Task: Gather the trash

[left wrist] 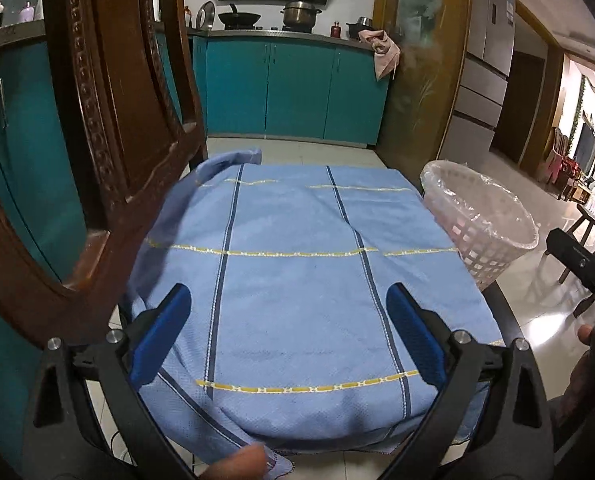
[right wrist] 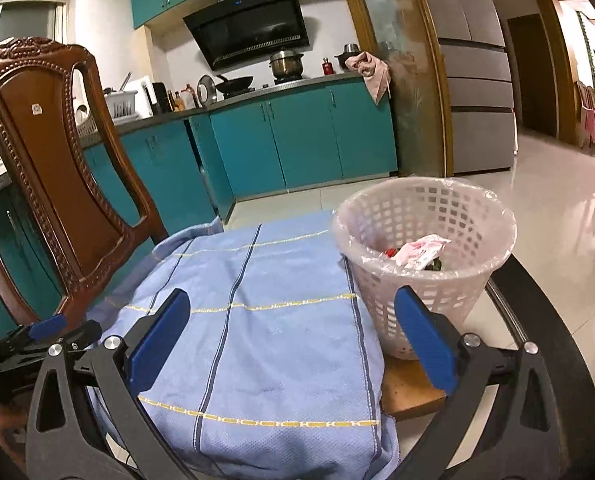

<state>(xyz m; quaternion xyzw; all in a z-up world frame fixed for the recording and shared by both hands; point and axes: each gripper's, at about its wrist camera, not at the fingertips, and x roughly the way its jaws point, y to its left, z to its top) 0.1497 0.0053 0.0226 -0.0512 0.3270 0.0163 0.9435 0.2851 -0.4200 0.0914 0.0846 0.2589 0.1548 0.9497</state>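
Note:
A white lattice basket (right wrist: 381,292) lined with clear plastic stands on the table's right side, beside a blue checked cloth (right wrist: 277,340). Inside it lie a white and pink wrapper (right wrist: 421,254) and some darker scraps. My right gripper (right wrist: 292,294) is open over the cloth, its right finger in front of the basket wall, with nothing between the pads. In the left wrist view my left gripper (left wrist: 288,292) is open wide above the same cloth (left wrist: 297,240), and it holds nothing. The basket (left wrist: 485,256) sits to its far right.
A carved wooden chair (right wrist: 57,160) stands close on the left, its back filling the left wrist view (left wrist: 97,140). Teal kitchen cabinets (right wrist: 297,140) and a fridge (right wrist: 477,80) lie beyond the table. A fingertip (left wrist: 241,464) rests at the cloth's near hem.

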